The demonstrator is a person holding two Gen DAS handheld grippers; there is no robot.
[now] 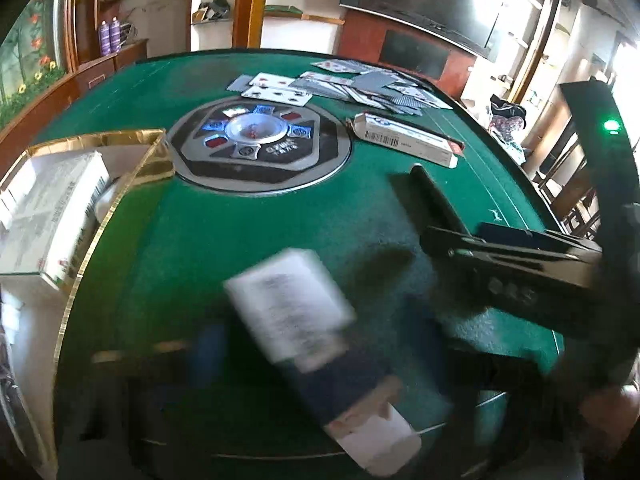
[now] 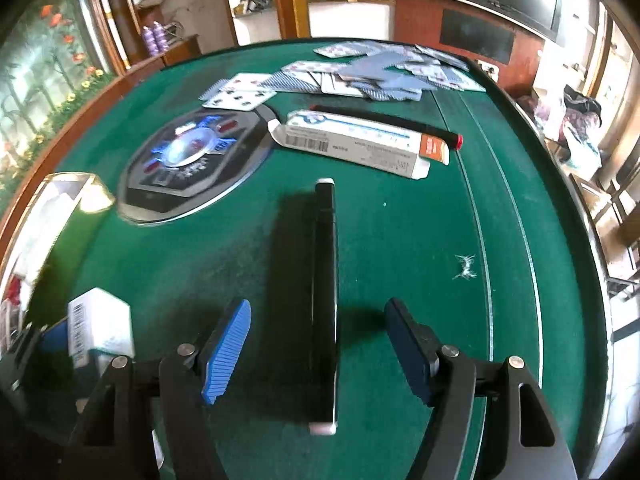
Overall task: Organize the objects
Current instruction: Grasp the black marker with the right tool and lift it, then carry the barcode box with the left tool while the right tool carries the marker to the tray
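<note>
At the far left of the green felt desk (image 2: 400, 240) stands a gold-rimmed tray (image 1: 120, 200) holding a large white carton (image 1: 52, 216). Just right of it, nearer the middle of the desk, sits the round control panel (image 2: 188, 160) with its lit blue buttons.

At the near left, the left gripper (image 1: 304, 340) shows only as a blur in its own camera, with a small white and blue box (image 1: 292, 312) between its fingers. The right camera shows the same box standing at the near left edge, blue pads close on either side. I cannot tell whether the pads are actually pressing on it.

Beyond the panel, playing cards (image 2: 352, 72) lie scattered across the far side, some face up, some face down. Nearer than the cards lies a long white box (image 2: 356, 144) with a barcode, one end flap open, and a dark stick with a red tip (image 2: 400, 120) just behind it.

In the near middle, a slim black phone-like slab (image 2: 324, 304) stands on its long edge. The right gripper (image 2: 318, 344) sits around it, released, blue pads clear of both sides. A scrap of white fluff (image 2: 464, 268) lies to the right.
</note>
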